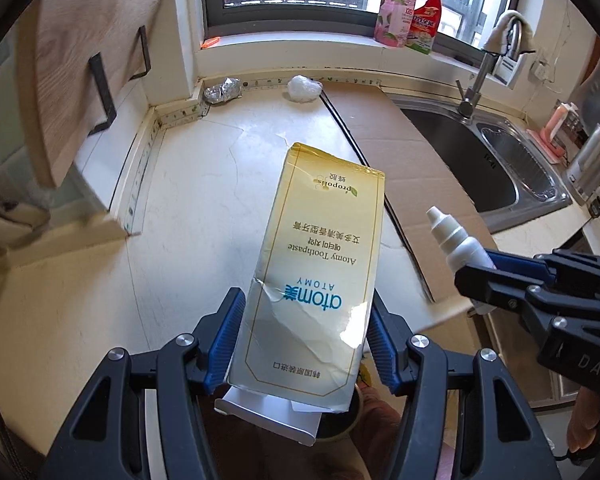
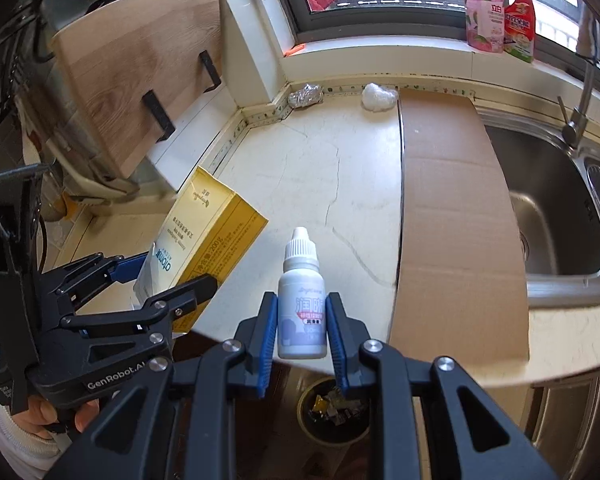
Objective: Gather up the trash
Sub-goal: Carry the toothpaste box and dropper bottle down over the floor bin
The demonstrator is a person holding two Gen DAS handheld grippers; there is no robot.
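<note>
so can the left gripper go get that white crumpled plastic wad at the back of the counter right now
Probably not yet. The left gripper is shut on the yellow toothpaste box, so its jaws are full. The bare counter up to the white crumpled plastic wad looks free once the box is dropped.

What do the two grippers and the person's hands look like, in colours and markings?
Both the left gripper and the right gripper have black angular linkage frames with silver pivot bolts and blue ribbed finger pads. White "GenRobot.AI" lettering marks the left body. The person's left hand is bare, with a white cuff.
</note>
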